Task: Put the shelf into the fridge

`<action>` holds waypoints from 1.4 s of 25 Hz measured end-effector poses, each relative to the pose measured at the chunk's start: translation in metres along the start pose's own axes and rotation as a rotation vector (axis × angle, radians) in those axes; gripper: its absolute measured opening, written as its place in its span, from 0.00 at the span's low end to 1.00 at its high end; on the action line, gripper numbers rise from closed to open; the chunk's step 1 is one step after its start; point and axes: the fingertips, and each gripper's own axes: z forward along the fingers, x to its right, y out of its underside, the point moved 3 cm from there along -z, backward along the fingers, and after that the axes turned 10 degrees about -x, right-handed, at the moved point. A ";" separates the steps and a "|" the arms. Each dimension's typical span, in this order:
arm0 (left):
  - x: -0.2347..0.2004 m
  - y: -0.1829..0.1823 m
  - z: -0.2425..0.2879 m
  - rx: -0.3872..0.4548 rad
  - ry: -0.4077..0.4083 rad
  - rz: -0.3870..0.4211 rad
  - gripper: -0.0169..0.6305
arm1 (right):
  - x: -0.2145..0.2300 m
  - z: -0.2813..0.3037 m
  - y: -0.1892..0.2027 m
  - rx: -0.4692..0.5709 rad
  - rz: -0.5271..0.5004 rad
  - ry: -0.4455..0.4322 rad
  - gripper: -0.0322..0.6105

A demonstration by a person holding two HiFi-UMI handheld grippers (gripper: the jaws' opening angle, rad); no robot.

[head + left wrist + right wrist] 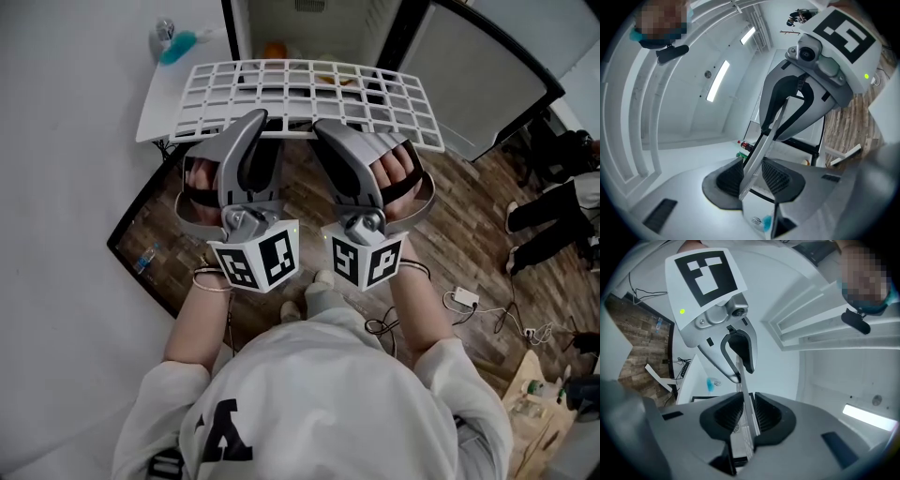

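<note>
The shelf (300, 94) is a white grid of square openings. The left claw (251, 120) and the right claw (325, 127) are matte grey with black ribbed pads (730, 178) — each carries a white cube (255, 262) printed with black square markers. The floor (469, 253) is brown wood plank, the fridge (410, 28) is black-framed with a pale inside, and the person's top (319, 394) is white with black lettering.

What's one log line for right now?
left gripper: shut on shelf | right gripper: shut on shelf | shelf: outside open fridge
</note>
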 end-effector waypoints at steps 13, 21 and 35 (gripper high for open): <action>0.014 0.005 0.061 -0.006 -0.005 0.011 0.21 | -0.010 0.050 0.038 0.012 0.014 0.000 0.19; 0.028 0.006 0.136 -0.012 -0.027 0.015 0.21 | -0.015 0.111 0.085 0.030 0.016 0.004 0.19; 0.040 0.016 0.218 -0.029 -0.015 0.022 0.21 | -0.024 0.182 0.130 0.046 0.030 -0.020 0.19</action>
